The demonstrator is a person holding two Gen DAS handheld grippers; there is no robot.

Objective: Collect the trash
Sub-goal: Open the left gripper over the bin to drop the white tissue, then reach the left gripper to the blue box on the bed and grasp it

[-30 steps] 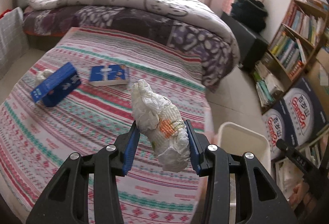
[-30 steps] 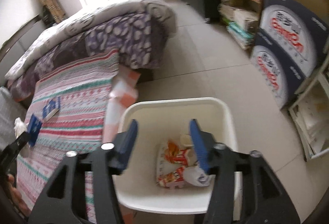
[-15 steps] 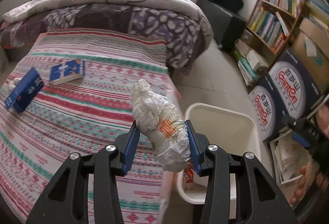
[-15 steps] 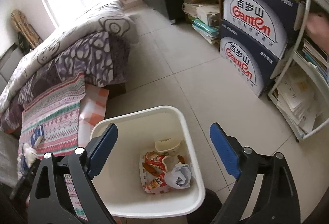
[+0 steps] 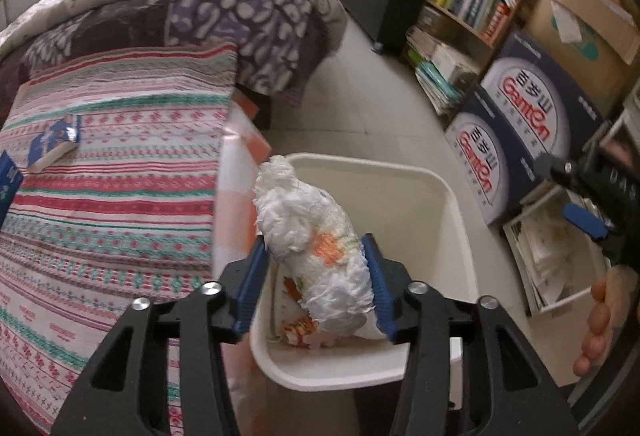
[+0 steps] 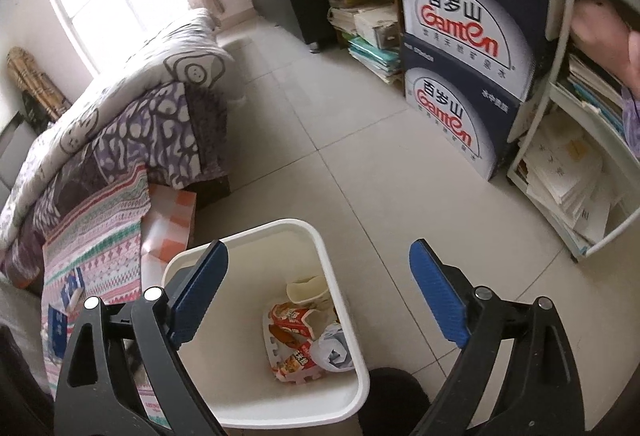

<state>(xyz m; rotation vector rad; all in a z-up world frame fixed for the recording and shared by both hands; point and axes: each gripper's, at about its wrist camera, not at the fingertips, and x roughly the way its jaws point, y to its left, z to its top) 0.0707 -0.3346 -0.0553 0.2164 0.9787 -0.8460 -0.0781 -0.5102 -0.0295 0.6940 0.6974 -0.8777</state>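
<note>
on the left lies the bed with its striped cover (image 5: 112, 196), and two blue books (image 5: 54, 142) sit on it toward the far left edge, well apart from the work. just right of the bed's edge stands the white bin (image 5: 452, 220) on the tiled floor, placed close to the bed, probably so that trash lifted from the cover has a short way to go. the left gripper (image 5: 314, 278) hangs over the near part of the bin with the crumpled white wrapper wad (image 5: 316, 236) between its blue pads; its jaws have just been opening, and a gap shows beside the left pad while the wad seems to lean on the right one, so this looks like the release into the bin. under it lie snack wrappers (image 6: 294, 336) and a paper cup (image 6: 306, 288) already at the bottom. further right, the right gripper (image 6: 320, 296) points down beside the bin with its fingers spread wide and nothing between them; they too have just opened. at the far right stand stacked water cartons (image 6: 468, 76) and shelves of books.
</note>
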